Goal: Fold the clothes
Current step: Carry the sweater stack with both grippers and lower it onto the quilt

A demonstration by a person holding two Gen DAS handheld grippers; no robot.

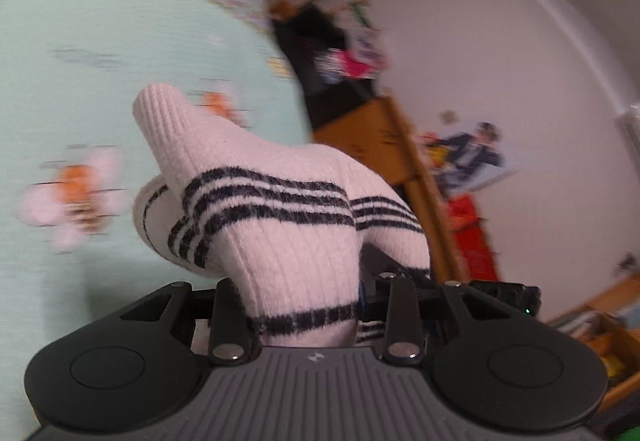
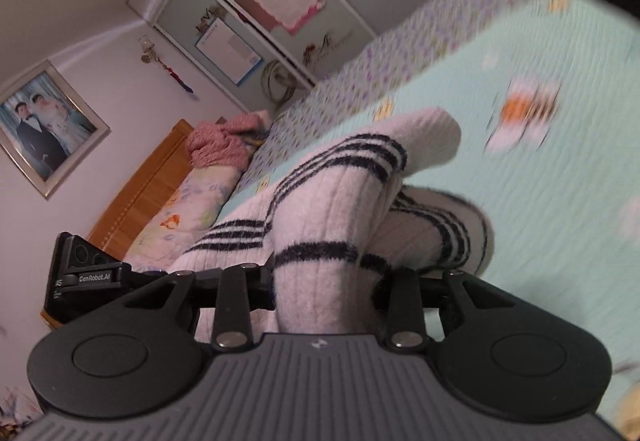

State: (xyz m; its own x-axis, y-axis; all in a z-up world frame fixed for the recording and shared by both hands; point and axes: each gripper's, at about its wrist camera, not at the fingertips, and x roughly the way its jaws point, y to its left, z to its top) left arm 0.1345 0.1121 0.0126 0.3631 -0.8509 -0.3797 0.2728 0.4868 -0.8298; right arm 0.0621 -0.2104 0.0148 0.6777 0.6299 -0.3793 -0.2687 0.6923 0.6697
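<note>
White ribbed socks [image 1: 280, 209] with black stripes are bunched together and held above a pale green bedspread [image 1: 100, 61]. My left gripper [image 1: 304, 293] is shut on the cuff end, and the fabric hides its fingertips. In the right wrist view the same socks [image 2: 336, 209] rise from my right gripper [image 2: 324, 289], shut on another part of the bundle. One sock end [image 2: 428, 133] sticks out towards the bed. The two grippers are close together: part of the right one [image 1: 504, 295] shows behind the socks, and the left one's body [image 2: 88, 273] shows beside them.
The bedspread [image 2: 540, 221] has orange bee prints. A wooden headboard [image 2: 148, 185], a floral pillow [image 2: 192, 209] and a pink garment [image 2: 220, 145] lie at the bed's far end. A wardrobe [image 2: 280, 1] stands behind. Wooden furniture [image 1: 380, 137] and clutter stand beside the bed.
</note>
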